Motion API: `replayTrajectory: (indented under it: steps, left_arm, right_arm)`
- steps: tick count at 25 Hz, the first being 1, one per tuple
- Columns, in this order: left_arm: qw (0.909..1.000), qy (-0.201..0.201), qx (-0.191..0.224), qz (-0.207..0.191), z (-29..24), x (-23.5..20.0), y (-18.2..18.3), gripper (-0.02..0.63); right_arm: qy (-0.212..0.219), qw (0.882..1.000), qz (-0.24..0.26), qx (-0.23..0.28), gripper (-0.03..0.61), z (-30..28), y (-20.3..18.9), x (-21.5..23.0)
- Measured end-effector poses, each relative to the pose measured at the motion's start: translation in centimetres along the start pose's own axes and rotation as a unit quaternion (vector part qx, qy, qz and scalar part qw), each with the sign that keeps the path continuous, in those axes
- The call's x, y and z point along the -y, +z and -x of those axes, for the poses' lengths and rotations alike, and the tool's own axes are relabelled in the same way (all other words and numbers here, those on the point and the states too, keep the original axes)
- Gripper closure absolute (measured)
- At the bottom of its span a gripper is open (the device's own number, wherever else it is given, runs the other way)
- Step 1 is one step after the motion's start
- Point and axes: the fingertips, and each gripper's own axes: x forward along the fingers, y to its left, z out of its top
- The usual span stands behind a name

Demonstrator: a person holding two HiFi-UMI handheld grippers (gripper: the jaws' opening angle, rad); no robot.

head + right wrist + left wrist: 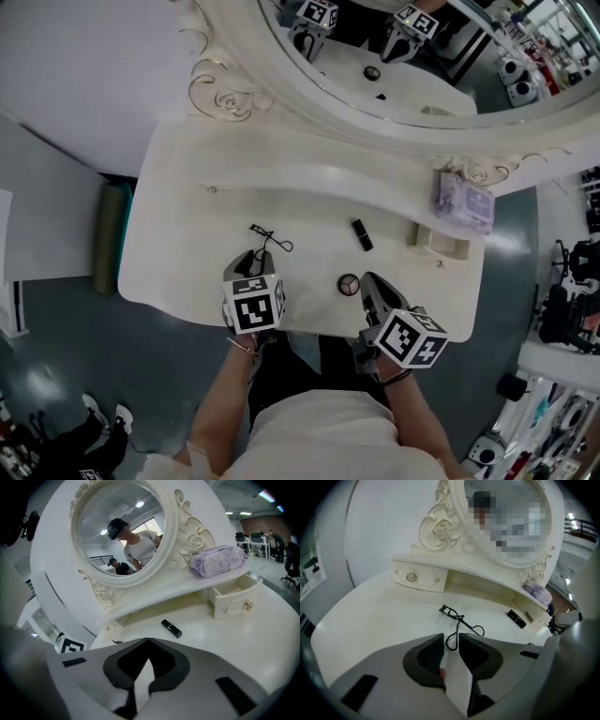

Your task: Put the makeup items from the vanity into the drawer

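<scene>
Eyelash curler [458, 620], near-left on the vanity top [187, 216]: light, stiff, likely slippery wire; I'd pinch its handle loop, now between the narrowly parted jaws of my left gripper [451, 638]; right gripper [148, 640] closed, empty.

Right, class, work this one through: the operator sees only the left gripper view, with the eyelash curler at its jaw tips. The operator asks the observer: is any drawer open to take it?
Observer: Yes. The right gripper view shows the right-hand drawer pulled open, below the shelf that holds the purple pouch.
Operator: I see a lipstick. Is anything else out?
Observer: The head view shows a round compact on the vanity top, beside the right gripper.
Operator: Is that gripper holding anything?
Observer: No. Its own view shows its jaws shut with nothing between them.
</scene>
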Motion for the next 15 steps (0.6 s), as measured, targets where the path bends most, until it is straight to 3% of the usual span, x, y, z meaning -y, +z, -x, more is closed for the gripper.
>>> replayTrajectory:
  steps: [2,7,15]
  left_arm:
    - [1.0,0.006,-0.001,0.002,0.0,-0.3,0.0,0.526]
    - [1.0,0.002,-0.003,-0.001,0.0,-0.1,0.1,0.529]
    - [0.9991,-0.014,0.023,0.034,0.9,0.7,0.9,0.583]
  right_arm:
    - [-0.002,1.0,-0.003,0.002,0.561,0.1,0.1,0.3]
    - [-0.003,1.0,-0.007,0.002,0.561,0.4,0.1,0.8]
    - [0.001,1.0,-0.009,0.005,0.561,0.7,0.0,0.9]
